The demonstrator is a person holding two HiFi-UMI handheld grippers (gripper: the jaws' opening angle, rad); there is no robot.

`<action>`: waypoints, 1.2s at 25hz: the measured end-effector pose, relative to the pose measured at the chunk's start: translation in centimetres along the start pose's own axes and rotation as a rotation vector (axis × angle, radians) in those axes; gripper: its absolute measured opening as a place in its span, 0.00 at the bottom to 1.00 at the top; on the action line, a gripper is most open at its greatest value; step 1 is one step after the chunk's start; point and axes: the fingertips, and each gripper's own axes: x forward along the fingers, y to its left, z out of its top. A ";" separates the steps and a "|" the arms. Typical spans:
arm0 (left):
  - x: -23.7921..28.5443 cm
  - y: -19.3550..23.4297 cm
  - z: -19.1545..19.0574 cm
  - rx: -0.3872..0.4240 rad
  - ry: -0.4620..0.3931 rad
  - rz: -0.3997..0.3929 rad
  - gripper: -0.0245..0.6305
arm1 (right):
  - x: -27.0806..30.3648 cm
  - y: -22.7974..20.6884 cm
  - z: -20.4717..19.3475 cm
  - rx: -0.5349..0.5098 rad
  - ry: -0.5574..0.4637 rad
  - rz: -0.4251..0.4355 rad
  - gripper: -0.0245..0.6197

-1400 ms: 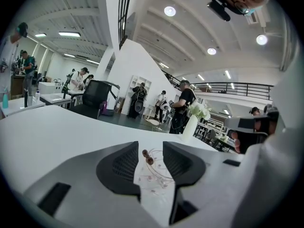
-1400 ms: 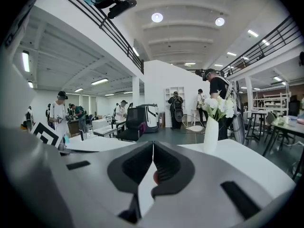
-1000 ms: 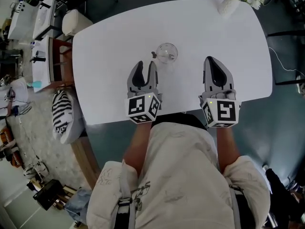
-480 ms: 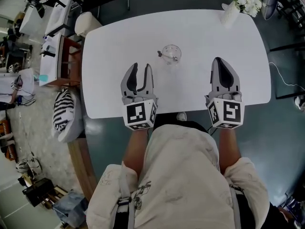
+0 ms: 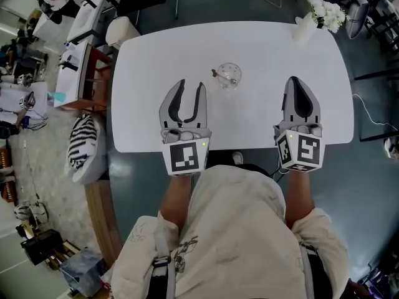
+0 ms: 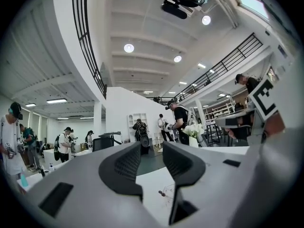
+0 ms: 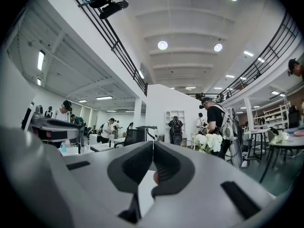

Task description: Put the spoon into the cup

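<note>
A clear glass cup (image 5: 229, 75) stands near the middle of the white table (image 5: 262, 48). The spoon (image 5: 221, 76) rests inside it, with its handle end sticking out to the left. My left gripper (image 5: 191, 87) hovers just left of and nearer than the cup, open and holding nothing. In the left gripper view the cup (image 6: 170, 194) shows low between the spread fingers (image 6: 124, 167). My right gripper (image 5: 297, 81) is off to the right of the cup, shut and empty. In the right gripper view the right gripper (image 7: 153, 148) has its jaws pressed together.
A vase of white flowers (image 5: 323, 8) stands at the table's far right corner. A wooden chair (image 5: 87, 73) and a striped cushion (image 5: 81, 143) sit left of the table. People stand among desks in the hall beyond.
Both grippers have drawn back from the cup toward the table's near edge. The left jaws have spread wider. The spoon has stayed in the cup.
</note>
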 end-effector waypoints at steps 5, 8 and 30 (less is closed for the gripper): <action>0.1 -0.1 -0.5 0.005 0.016 0.006 0.23 | 0.0 0.0 -0.4 0.000 0.007 0.009 0.02; 0.1 -0.2 -0.8 0.008 0.034 0.016 0.18 | 0.1 0.1 -0.6 -0.003 0.011 0.017 0.02; 0.8 -0.2 -1.1 0.000 0.033 0.038 0.06 | 0.7 0.1 -1.3 -0.026 0.017 0.038 0.02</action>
